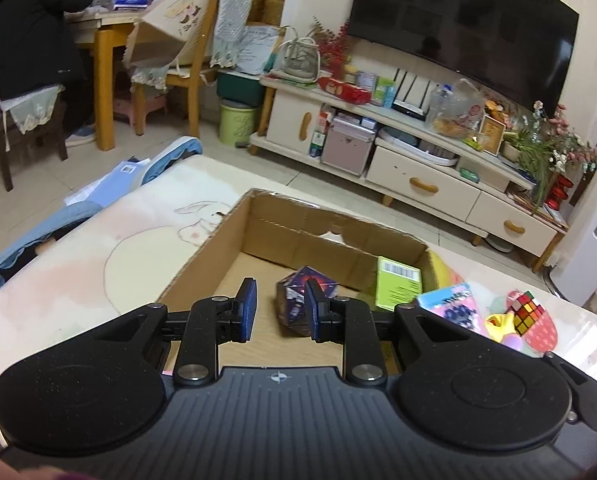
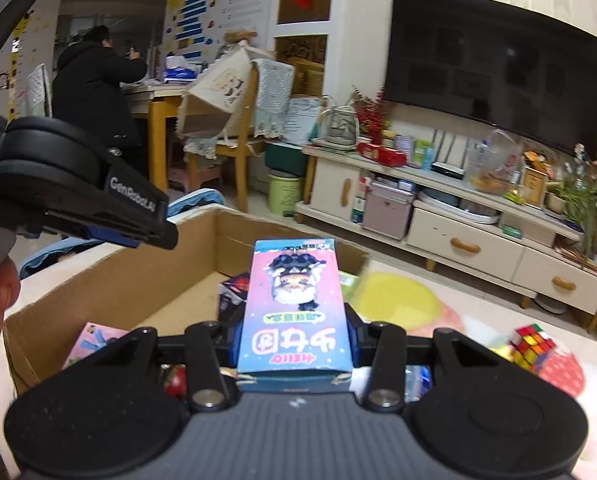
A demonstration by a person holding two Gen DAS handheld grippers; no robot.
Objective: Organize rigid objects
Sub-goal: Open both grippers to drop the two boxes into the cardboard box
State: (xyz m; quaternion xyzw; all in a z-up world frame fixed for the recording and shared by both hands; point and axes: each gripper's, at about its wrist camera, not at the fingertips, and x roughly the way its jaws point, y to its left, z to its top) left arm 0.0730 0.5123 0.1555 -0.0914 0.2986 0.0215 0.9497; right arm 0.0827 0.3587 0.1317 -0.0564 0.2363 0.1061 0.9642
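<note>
An open cardboard box [image 1: 202, 264] [image 2: 98, 280] stands on the pale table. In it lie a dark purple cube-shaped box [image 1: 298, 300] [image 2: 234, 288], a green carton [image 1: 398, 284] and a pink flat pack [image 2: 94, 340]. My left gripper [image 1: 280, 308] [image 2: 154, 236] hovers over the box's near side, its blue pads a small gap apart with nothing between them. My right gripper [image 2: 296, 320] is shut on a pink-and-blue cartoon box [image 2: 296, 304] [image 1: 450, 306], held over the box's right near corner. A Rubik's cube [image 1: 528, 312] [image 2: 532, 346] lies on the table to the right.
A yellow toy [image 1: 498, 324] and a red strawberry-print item [image 1: 540, 334] lie by the Rubik's cube. Beyond the table are a cream TV cabinet [image 1: 418, 188] under a TV, a green bin [image 1: 236, 124], and a person in black [image 1: 34, 32] seated at a wooden desk.
</note>
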